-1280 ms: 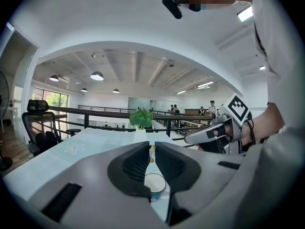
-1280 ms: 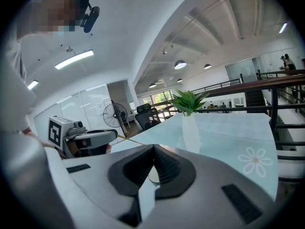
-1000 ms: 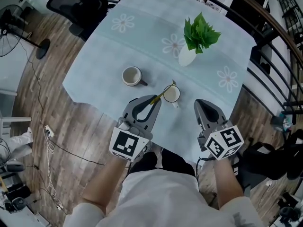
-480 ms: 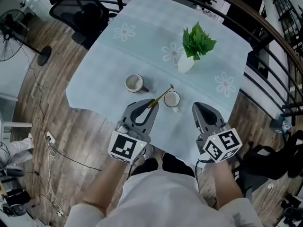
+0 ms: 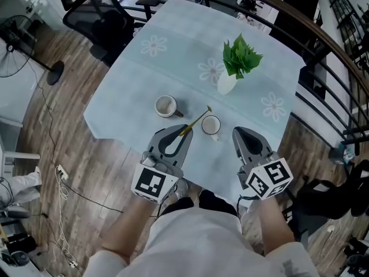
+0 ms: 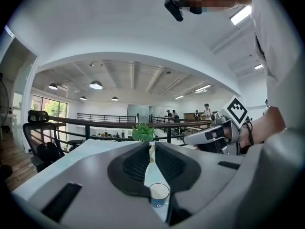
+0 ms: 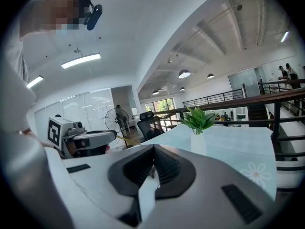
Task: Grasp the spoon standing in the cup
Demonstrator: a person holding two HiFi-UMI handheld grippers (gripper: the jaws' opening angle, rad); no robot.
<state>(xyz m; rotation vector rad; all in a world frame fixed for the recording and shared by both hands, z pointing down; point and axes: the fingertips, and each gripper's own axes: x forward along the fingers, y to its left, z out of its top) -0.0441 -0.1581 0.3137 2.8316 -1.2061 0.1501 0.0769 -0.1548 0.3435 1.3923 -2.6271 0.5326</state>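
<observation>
A thin gold-handled spoon (image 5: 198,119) is pinched at its near end by my left gripper (image 5: 185,133), which is shut on it. The spoon slants up and to the right, its far end just beyond the upper left rim of the small white cup (image 5: 211,124). In the left gripper view the spoon (image 6: 151,152) shows as a pale sliver between the pads, with the cup (image 6: 159,195) below the jaws. My right gripper (image 5: 241,133) hovers to the right of the cup, shut and holding nothing; its jaw tips (image 7: 153,150) meet.
A second mug (image 5: 166,105) with a handle stands left of the cup. A white vase with a green plant (image 5: 228,81) stands further back. The pale blue flowered cloth covers the table (image 5: 132,79). An office chair (image 5: 101,22) is at the far left and a railing (image 5: 328,68) along the right.
The whole scene has slid a little in view. My left gripper keeps its hold, and the spoon now lies slightly clear of the cup's left rim instead of crossing it.
</observation>
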